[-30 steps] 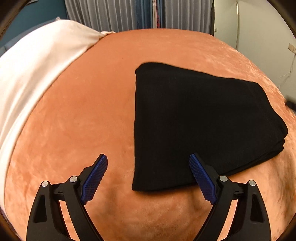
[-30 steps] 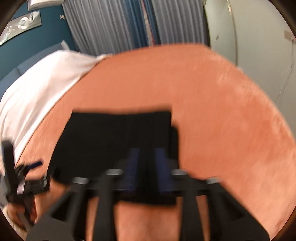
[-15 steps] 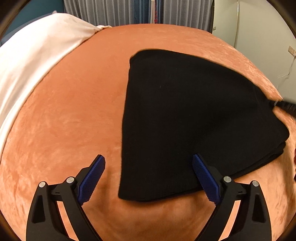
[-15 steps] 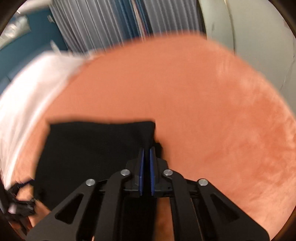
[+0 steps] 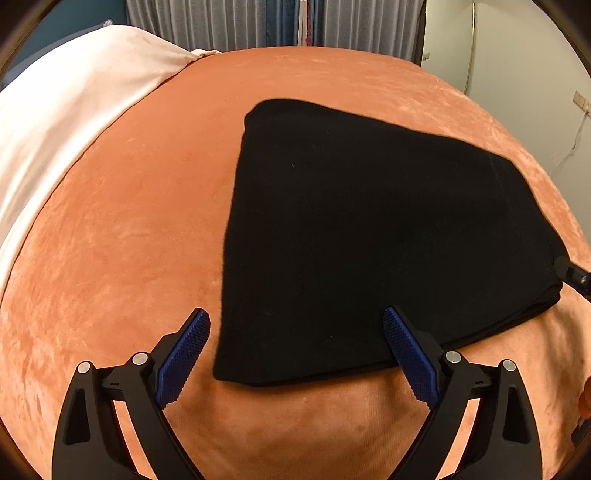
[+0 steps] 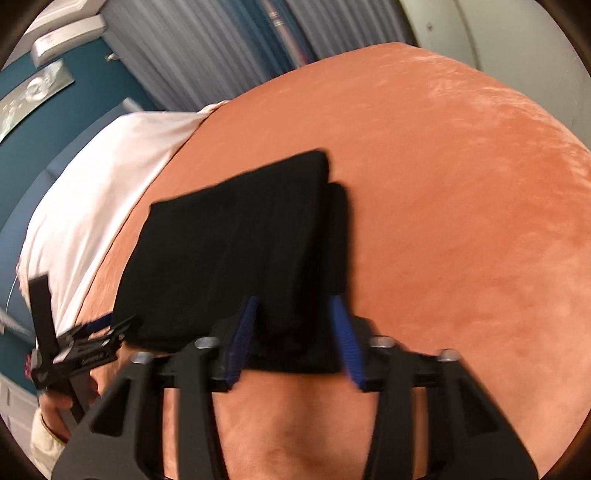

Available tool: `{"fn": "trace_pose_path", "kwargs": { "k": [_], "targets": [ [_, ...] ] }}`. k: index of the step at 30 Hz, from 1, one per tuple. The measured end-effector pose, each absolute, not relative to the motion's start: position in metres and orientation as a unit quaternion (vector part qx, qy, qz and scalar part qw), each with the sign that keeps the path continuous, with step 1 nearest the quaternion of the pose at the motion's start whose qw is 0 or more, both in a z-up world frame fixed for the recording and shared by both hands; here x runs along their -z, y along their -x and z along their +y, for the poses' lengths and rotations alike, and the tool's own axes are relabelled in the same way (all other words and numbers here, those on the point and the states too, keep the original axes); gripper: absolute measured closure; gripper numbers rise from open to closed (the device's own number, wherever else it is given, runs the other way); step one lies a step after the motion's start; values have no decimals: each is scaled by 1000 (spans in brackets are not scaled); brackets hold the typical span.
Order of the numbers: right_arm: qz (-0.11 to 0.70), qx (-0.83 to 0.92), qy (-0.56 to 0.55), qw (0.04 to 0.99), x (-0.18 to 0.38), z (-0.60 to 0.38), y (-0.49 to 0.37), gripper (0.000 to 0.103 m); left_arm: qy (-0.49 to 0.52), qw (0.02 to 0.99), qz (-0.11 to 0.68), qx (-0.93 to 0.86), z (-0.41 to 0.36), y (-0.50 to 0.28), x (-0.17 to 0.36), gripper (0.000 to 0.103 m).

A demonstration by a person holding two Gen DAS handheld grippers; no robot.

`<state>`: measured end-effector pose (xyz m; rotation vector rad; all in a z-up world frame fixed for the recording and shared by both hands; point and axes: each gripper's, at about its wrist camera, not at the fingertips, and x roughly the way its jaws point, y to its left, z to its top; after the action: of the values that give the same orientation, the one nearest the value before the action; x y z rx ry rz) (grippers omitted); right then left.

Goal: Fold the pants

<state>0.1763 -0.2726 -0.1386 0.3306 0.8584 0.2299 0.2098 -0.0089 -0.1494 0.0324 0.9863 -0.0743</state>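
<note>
The black pants [image 5: 376,236] lie folded into a thick stack on the orange bed cover [image 5: 129,240]. My left gripper [image 5: 295,347] is open, its blue pads on either side of the stack's near left corner, just above the cover. In the right wrist view the same pants [image 6: 236,251] lie in front of my right gripper [image 6: 295,339], which is open with its blue pads astride the stack's near edge. The right gripper's tip shows at the right edge of the left wrist view [image 5: 572,275]. The left gripper shows at the lower left of the right wrist view [image 6: 85,350].
A white pillow or sheet [image 5: 62,122] lies along the bed's left side. Grey curtains [image 5: 258,22] hang behind the bed. A pale wall with a socket [image 5: 580,99] stands to the right. A teal headboard wall [image 6: 55,122] is at left.
My right gripper was shut on the pants' edge half a second ago and has now opened. The left gripper stayed open and moved closer to the stack.
</note>
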Motion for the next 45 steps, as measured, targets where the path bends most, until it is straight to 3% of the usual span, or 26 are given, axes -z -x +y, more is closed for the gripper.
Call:
{"fn": "trace_pose_path", "kwargs": {
  "k": [3,5,12,13,20,24,30,34,39,42,45],
  "targets": [
    [401,-106,-144,898,134,-280,-165,91,-13,880,472,42,-9,-209,144,10],
    [402,-104,-155,897,141,-288,-160,90,-23,880,472,51,-10,-209,147,8],
    [377,-99,-109,915,127,-285,-141,62,5,877,478,53,1,-208,155,5],
    [378,-105,-103,914,128,-286,-136,62,4,877,478,54,1,-208,154,5],
    [397,-143,-47,905,142,-265,-145,63,12,876,481,46,-2,-210,155,5],
    [398,-145,-41,905,145,-257,-160,76,10,876,480,46,-3,-208,155,5],
    [370,-136,-73,916,124,-277,-147,81,-9,882,469,49,-9,-205,149,5],
    [437,-123,-112,884,174,-299,-157,82,-33,879,473,53,-19,-208,163,5],
    [388,-125,-125,905,128,-311,-131,78,32,877,476,54,-2,-206,151,6],
    [346,-110,-125,923,102,-316,-108,80,24,898,438,39,4,-191,124,6],
    [359,-145,-112,915,101,-289,-122,83,-9,897,441,10,-1,-200,125,6]
  ]
}}
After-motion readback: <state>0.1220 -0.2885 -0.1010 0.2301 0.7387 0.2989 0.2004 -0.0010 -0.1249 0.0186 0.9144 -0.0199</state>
